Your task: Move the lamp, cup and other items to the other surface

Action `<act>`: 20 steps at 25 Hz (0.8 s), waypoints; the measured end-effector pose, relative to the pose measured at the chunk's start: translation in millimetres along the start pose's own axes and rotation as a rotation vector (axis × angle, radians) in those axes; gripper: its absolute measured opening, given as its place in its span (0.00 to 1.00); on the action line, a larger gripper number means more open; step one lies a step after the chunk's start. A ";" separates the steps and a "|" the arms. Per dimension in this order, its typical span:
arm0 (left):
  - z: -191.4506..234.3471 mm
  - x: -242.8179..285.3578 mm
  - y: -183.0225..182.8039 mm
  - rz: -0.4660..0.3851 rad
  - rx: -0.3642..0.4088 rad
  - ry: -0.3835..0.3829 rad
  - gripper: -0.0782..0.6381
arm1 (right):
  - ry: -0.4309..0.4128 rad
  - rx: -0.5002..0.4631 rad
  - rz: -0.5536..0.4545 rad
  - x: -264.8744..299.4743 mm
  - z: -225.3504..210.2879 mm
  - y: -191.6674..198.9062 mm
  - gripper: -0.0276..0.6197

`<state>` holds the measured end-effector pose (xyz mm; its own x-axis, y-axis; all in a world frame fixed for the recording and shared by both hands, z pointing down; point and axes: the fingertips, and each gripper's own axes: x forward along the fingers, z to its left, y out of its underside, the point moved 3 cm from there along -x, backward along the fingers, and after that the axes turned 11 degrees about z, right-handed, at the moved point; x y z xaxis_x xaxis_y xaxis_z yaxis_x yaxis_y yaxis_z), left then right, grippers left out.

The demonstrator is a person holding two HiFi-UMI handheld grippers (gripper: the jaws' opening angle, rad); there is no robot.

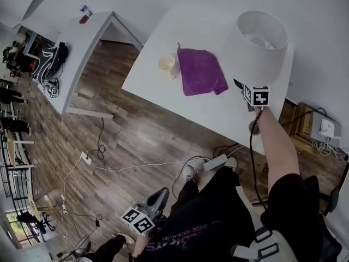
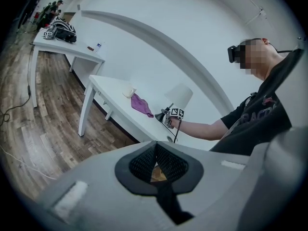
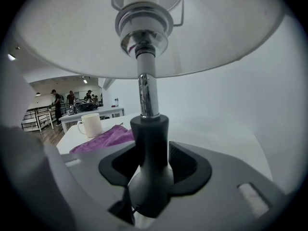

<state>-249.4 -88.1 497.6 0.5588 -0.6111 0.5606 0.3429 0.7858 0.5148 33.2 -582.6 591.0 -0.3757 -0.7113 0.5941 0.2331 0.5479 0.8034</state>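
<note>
Right gripper view: your right gripper point(image 3: 154, 165) clamps the white-shaded lamp point(image 3: 216, 28), left gripper point(image 2: 158, 165) shut and empty; white cup point(image 3: 90, 124) and purple cloth point(image 3: 108, 137) wait too.

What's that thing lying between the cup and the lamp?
A purple cloth lies on the white table between the cup and the lamp, seen in the head view.
</note>
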 end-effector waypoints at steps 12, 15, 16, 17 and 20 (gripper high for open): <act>7.5 -1.7 7.9 0.007 -0.012 0.016 0.11 | 0.059 0.020 0.013 -2.3 2.1 1.6 0.28; 9.3 -5.6 7.7 -0.002 -0.015 0.021 0.11 | 0.082 0.046 0.012 -9.5 3.0 6.1 0.28; 10.2 -7.1 7.4 -0.005 -0.015 0.022 0.11 | 0.089 0.055 0.009 -12.7 3.2 8.2 0.28; 11.3 -8.8 7.1 -0.008 -0.014 0.023 0.11 | 0.097 0.063 0.004 -16.4 3.4 10.5 0.28; 15.3 -15.3 4.8 -0.017 -0.008 0.026 0.11 | 0.121 0.085 -0.009 -28.4 3.9 16.3 0.28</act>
<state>-267.9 -76.5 501.5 0.5721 -0.6220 0.5346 0.3583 0.7759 0.5193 44.2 -551.7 587.1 -0.2654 -0.7615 0.5914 0.1512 0.5729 0.8056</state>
